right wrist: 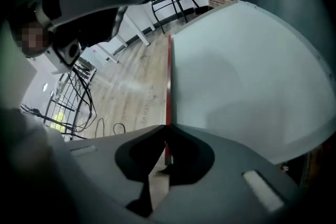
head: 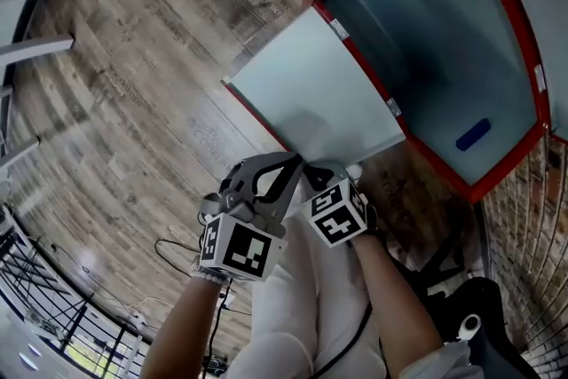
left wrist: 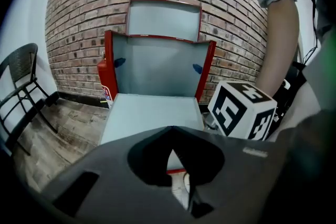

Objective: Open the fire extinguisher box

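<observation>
The red fire extinguisher box (head: 497, 164) stands against the brick wall with its pale door (head: 319, 93) swung out and down toward me. Its inside (left wrist: 157, 65) looks empty, and a lid panel (left wrist: 164, 19) stands up above it. My right gripper (head: 342, 171) is at the door's near edge; in the right gripper view the door's red edge (right wrist: 169, 81) runs straight into the closed jaw tips (right wrist: 167, 127), so it is shut on that edge. Beside it, my left gripper (head: 293, 160) hangs just off the door (left wrist: 152, 113), its tips (left wrist: 170, 129) meeting with nothing between them.
A black chair (left wrist: 23, 86) stands left of the box on the wooden floor (head: 133, 102). Cables (head: 173, 248) lie on the floor near my feet, and a black railing (head: 44, 297) runs behind. The brick wall (left wrist: 79, 18) backs the box.
</observation>
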`<action>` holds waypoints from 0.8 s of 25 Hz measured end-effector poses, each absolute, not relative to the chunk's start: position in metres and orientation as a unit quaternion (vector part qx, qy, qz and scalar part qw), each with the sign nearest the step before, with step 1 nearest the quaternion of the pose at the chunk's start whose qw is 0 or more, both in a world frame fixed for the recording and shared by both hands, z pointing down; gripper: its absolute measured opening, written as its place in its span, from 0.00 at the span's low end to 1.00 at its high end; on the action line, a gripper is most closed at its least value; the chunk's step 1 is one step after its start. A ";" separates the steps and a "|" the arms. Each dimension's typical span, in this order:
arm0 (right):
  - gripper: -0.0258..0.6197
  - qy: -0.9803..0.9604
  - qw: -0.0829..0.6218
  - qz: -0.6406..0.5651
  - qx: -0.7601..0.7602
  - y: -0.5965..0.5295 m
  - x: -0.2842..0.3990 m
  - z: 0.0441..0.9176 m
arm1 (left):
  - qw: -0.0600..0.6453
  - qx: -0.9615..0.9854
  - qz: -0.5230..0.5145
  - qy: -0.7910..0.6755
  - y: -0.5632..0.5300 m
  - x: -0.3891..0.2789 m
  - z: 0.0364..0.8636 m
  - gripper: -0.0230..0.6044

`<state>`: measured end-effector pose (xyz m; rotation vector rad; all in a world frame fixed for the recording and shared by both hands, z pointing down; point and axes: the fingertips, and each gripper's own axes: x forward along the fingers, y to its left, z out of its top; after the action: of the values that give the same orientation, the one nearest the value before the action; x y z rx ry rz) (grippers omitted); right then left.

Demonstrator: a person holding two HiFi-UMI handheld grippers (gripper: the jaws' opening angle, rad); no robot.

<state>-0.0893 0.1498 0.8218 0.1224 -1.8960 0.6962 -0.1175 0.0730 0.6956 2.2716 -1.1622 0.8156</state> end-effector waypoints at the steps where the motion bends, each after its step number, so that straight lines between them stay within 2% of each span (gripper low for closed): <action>1: 0.08 -0.790 0.539 0.284 0.061 0.147 -0.088 0.830 | 0.229 0.825 0.297 -0.422 0.072 -0.118 0.699 0.03; 15: 0.08 -0.739 0.625 0.155 0.199 0.098 -0.061 0.919 | 0.210 0.839 0.301 -0.401 0.035 -0.113 0.732 0.03; 20: 0.10 -0.709 0.645 0.153 0.241 0.077 -0.049 0.942 | 0.206 0.838 0.302 -0.406 0.024 -0.118 0.740 0.03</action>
<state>-0.0493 0.0774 0.9422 0.5498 -1.6144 0.3482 -0.1185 0.0243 0.7402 2.3342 -1.1302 0.8403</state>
